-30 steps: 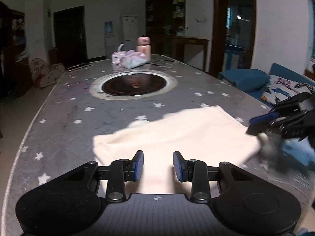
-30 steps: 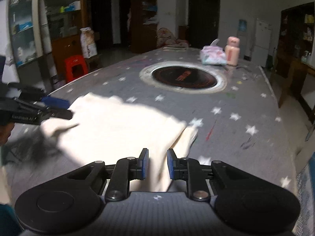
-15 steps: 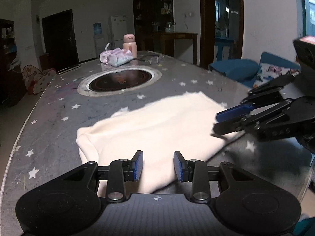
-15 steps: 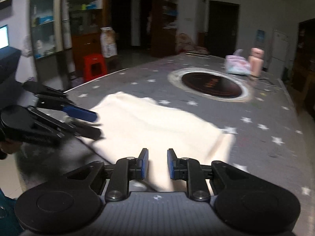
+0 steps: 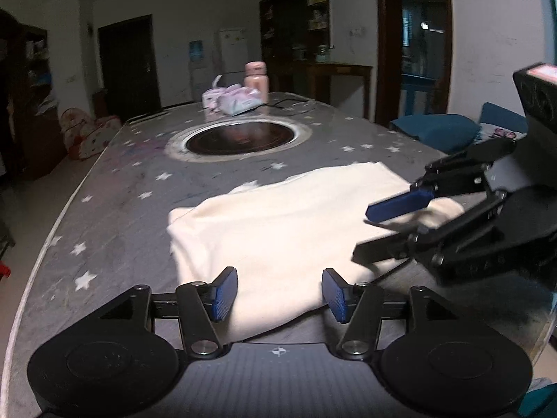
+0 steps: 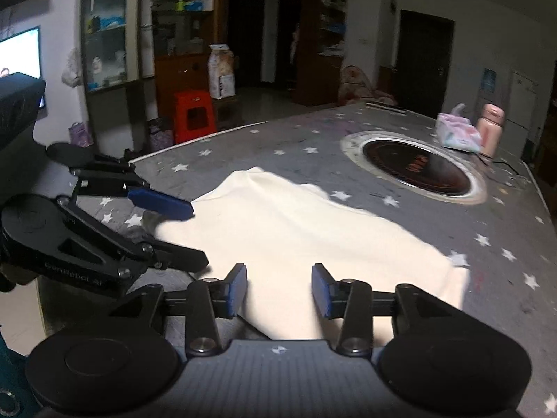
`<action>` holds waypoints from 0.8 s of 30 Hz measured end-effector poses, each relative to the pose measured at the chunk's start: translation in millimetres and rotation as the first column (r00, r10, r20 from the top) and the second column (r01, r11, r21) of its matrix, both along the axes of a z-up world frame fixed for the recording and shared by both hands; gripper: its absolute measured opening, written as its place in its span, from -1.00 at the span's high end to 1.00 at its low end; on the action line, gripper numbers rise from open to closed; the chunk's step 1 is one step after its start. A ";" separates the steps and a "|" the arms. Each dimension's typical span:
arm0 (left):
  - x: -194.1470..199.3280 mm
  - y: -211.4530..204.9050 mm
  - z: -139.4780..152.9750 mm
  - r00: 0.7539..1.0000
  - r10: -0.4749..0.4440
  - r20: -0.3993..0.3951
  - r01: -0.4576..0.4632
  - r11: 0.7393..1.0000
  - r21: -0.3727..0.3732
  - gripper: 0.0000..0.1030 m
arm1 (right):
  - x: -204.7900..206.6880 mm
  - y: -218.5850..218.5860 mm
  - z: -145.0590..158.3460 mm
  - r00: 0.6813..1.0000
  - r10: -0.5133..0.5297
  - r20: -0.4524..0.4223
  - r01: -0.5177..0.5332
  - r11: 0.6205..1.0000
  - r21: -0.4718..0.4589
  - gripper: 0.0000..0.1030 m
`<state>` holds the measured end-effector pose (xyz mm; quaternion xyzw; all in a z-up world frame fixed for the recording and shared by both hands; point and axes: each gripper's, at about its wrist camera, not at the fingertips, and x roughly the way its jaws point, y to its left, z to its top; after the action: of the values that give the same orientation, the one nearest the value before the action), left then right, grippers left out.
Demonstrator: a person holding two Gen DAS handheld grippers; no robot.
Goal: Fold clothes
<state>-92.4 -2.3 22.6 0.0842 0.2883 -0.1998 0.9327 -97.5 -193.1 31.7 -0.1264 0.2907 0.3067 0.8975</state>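
Your cream garment [image 5: 285, 230] lies folded and mostly flat on the near part of the star-printed grey table [image 5: 115, 191], its near edge reaching under both of your tools. Your left gripper [image 5: 279, 295] has its 2 blue-padded fingers [image 5: 222, 294] spread wide, with cloth showing in the gap and nothing pinched. Your right gripper [image 6: 278, 291] is spread just as wide over the garment's near edge (also pinching nothing), and each tool shows in the other's view, angled in from the side over a corner of the cloth. Farther back sits the round dark hotplate [image 5: 242, 136] set into the table, and beyond it a tissue pack [image 5: 233, 99] just beside a pink bottle [image 5: 256, 82]
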 end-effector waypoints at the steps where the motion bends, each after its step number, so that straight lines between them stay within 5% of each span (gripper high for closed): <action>1: -0.8 2.4 0.0 1.000 0.007 0.000 -0.007 1.000 0.001 -0.18 | -0.1 2.4 -3.9 1.000 0.004 0.000 -0.004 1.000 -0.010 0.19; 10: 1.3 17.7 4.8 0.994 0.103 0.022 -0.102 0.994 -0.036 -0.31 | 0.5 7.6 1.2 1.000 0.009 0.028 -0.008 1.000 -0.028 -0.09; 24: 7.0 43.3 -10.5 0.976 0.212 -0.044 -0.214 0.976 -0.048 -0.49 | 12.5 3.3 -4.5 0.999 -0.037 0.020 0.037 0.999 0.009 -0.26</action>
<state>-85.4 40.9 12.2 0.0246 0.3081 -0.1076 0.9449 -85.0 -189.8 27.2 -0.1202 0.2825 0.2899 0.9065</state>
